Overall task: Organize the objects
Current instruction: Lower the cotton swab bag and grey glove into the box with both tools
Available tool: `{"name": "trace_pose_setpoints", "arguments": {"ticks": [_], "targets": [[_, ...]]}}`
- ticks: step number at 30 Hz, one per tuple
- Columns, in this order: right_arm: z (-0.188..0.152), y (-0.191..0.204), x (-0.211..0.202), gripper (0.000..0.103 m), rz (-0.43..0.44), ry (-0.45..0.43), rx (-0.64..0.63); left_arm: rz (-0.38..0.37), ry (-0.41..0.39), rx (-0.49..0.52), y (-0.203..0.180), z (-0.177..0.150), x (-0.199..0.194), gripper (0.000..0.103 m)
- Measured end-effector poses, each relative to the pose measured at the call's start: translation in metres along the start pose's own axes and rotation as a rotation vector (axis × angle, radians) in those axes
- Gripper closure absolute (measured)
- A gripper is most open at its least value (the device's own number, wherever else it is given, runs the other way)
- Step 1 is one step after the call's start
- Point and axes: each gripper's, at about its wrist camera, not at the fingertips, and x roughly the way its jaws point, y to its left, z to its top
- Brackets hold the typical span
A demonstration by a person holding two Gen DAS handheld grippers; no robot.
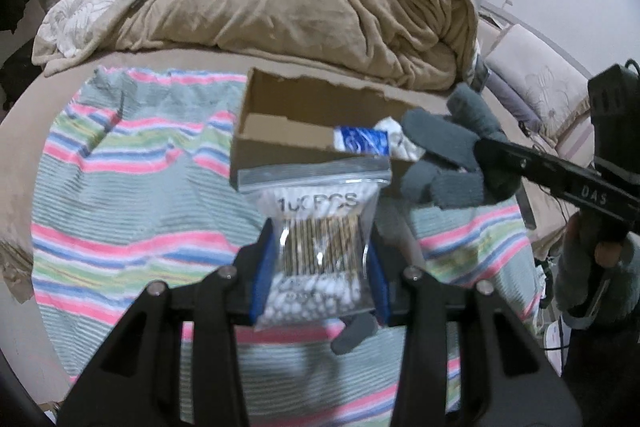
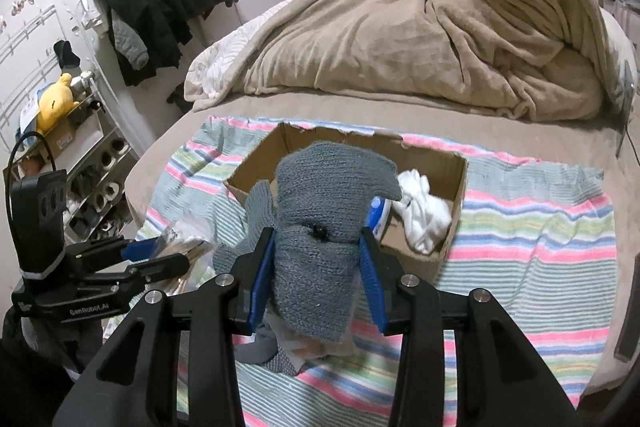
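Above the striped towel (image 2: 540,227) on the bed, both grippers carry loads toward the open brown cardboard box (image 2: 452,163): left gripper (image 1: 320,263) clamped on a clear zip bag of cotton swabs (image 1: 320,247), right gripper (image 2: 316,259) clamped on grey knitted gloves (image 2: 320,211). Next move likely requires positioning over the box, then releasing. Box contents partly hidden; blue-and-white items inside unidentifiable

Both wrist cameras look forward and down from close above the bed's (image 1: 120,61) near edge, side by side, sharing the cardboard box (image 1: 280,143), striped towel (image 2: 540,227) and heaped blanket (image 2: 400,39).
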Motion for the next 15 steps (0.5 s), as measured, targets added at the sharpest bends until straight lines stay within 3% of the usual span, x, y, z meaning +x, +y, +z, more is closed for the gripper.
{"name": "trace_pose_setpoints", "arguments": {"ticks": [15], "targets": [[0.038,0.010,0.035,0.061,0.013,-0.018,-0.038,0.000,-0.070,-0.011,0.014,0.042,0.006,0.061]]}}
